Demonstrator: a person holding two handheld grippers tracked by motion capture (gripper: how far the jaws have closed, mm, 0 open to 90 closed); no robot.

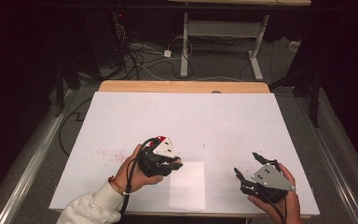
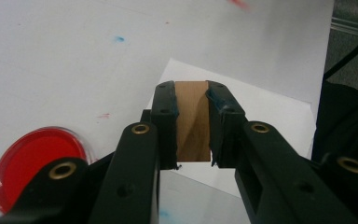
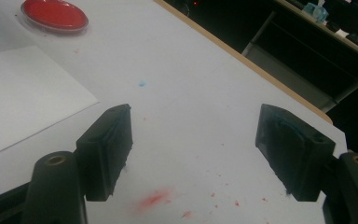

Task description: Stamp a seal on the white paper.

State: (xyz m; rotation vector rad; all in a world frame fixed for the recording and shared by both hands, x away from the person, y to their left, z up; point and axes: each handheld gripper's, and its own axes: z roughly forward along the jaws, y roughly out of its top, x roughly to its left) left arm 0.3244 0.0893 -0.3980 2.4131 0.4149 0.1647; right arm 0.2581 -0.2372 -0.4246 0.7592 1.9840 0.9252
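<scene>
At the table (image 1: pixel 121 116), a person's left hand-held gripper (image 2: pixel 191 123) is clamping a small wooden block (image 2: pixel 192 121) between its jaws, poised over the near-left part of a sheet of white paper (image 1: pixel 187 186). A dish of red paint (image 2: pixel 37 163) is sitting at about eight o'clock of the block in the left gripper view. The right hand-held gripper (image 3: pixel 193 154), jaws wide apart and holding nothing, is waiting at three o'clock of the sheet. This looks like a stamping step; the next move probably calls for pressing the block squarely down.

Left hand-held gripper (image 2: pixel 192 123) clamped on sth; right hand-held gripper (image 3: pixel 193 154) wide apart.
</scene>
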